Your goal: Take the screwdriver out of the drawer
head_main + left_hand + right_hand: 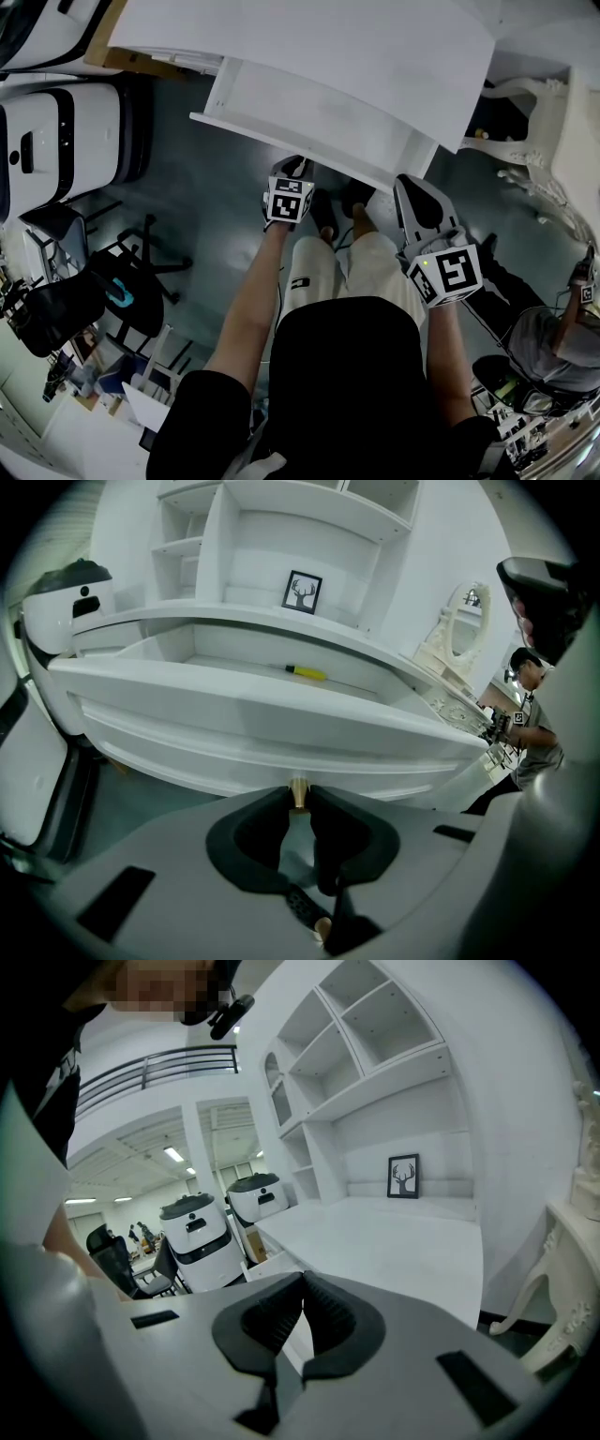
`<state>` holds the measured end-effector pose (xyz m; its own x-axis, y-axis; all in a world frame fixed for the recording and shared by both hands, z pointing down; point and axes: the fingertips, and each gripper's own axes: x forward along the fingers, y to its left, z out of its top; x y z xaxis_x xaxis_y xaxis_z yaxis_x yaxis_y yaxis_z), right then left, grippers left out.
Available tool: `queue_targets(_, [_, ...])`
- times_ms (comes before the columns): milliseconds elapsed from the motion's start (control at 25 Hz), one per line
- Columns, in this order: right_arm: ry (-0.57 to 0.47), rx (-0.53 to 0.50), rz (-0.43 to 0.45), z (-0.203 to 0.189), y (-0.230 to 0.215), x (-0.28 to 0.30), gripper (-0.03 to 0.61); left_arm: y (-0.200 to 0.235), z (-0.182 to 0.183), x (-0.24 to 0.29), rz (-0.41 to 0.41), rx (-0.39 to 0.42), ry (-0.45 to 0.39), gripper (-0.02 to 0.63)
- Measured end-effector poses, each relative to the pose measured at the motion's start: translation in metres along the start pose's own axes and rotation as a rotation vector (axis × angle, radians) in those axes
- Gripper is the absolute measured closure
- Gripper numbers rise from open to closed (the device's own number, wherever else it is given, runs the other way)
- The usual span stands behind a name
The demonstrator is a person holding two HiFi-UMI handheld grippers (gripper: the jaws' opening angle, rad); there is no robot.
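Note:
A white drawer (309,127) stands pulled out from under the white desk top (328,47). In the left gripper view a yellow-handled screwdriver (307,672) lies on the drawer's floor near its back wall; it does not show in the head view. My left gripper (298,797) is at the drawer front (253,728), its jaws shut on the small brass knob (299,792). In the head view the left gripper (296,169) touches the drawer's front edge. My right gripper (409,184) hangs beside the drawer's right end, shut and empty, as the right gripper view (302,1284) shows.
White shelves with a framed deer picture (302,592) rise behind the desk. White robot bodies (56,141) and an office chair (94,291) stand at the left. An ornate white mirror stand (544,122) and a seated person (553,347) are at the right.

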<state>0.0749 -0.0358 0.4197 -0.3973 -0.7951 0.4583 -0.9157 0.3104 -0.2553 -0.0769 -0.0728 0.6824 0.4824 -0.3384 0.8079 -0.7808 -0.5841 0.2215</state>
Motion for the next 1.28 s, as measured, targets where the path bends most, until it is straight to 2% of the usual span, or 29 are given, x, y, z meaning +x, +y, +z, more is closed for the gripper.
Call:
queue_targets(1000, [-0.023, 0.002, -0.056, -0.014, 0.044, -0.036, 0.560, -0.004, -0.058, -0.040, 0.008, 0.003, 0.021, 0.531])
queue_targets(1280, [-0.024, -0.008, -0.049, -0.017, 0.053, -0.040, 0.560, -0.004, -0.061, -0.042, 0.003, -0.014, 0.014, 0.531])
